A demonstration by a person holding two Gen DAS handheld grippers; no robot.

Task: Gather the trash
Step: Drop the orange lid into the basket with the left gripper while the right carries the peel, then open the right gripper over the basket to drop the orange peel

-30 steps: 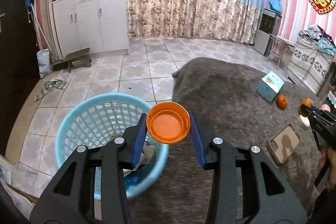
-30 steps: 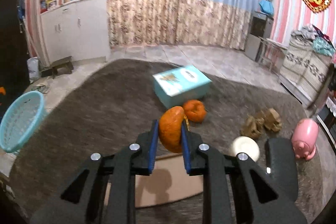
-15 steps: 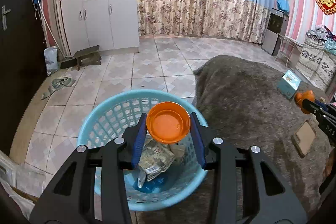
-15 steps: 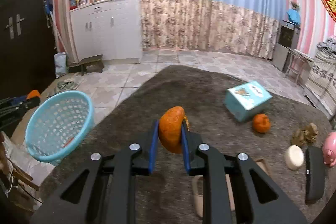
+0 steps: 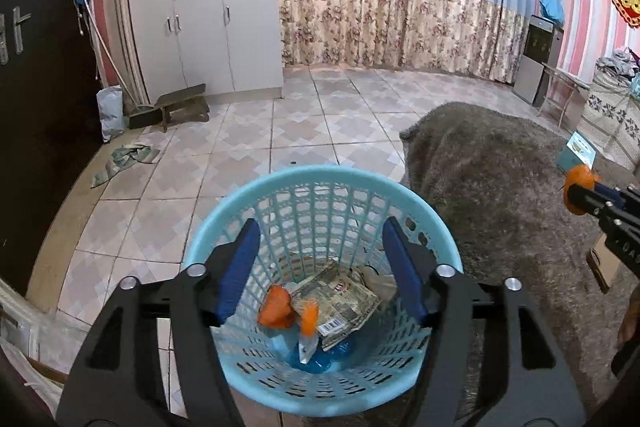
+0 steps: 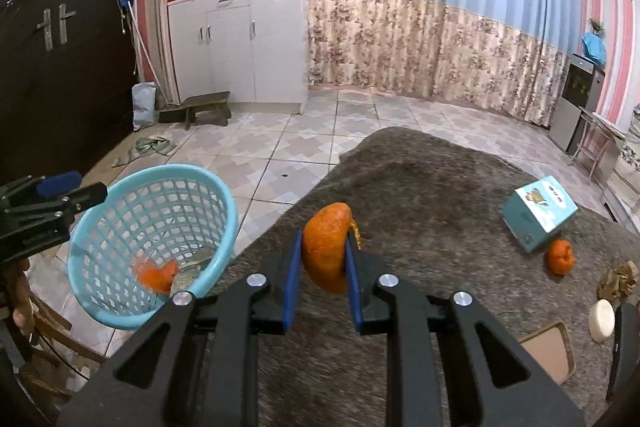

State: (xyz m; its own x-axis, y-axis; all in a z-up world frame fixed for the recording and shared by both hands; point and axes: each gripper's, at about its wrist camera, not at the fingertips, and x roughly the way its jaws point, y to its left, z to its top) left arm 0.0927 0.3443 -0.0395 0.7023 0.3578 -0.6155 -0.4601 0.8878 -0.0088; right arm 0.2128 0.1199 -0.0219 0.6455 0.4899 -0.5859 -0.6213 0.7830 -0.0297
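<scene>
Trash fills the bottom of the light-blue plastic lattice basket point(image 5: 320, 267): a crumpled printed wrapper with a barcode point(image 5: 340, 301), an orange plastic bowl-shaped lid point(image 5: 275, 306) lying on its side, a small orange scrap and a blue patch beneath them. Half a second ago that orange lid sat clamped in the left tool point(image 5: 320, 267); now its blue-padded jaws stand wide apart and hold nothing, poised over the basket's mouth and angled down into it. The right tool point(image 6: 322, 267) is clamped on a curved piece of orange peel point(image 6: 326, 247), held above the brown shaggy rug point(image 6: 440, 195) and closer to the basket than before, pointing forward and slightly down. Behind it on the rug lie a teal cardboard box point(image 6: 538, 213) and, just beside it, a small whole orange point(image 6: 560, 257).
</scene>
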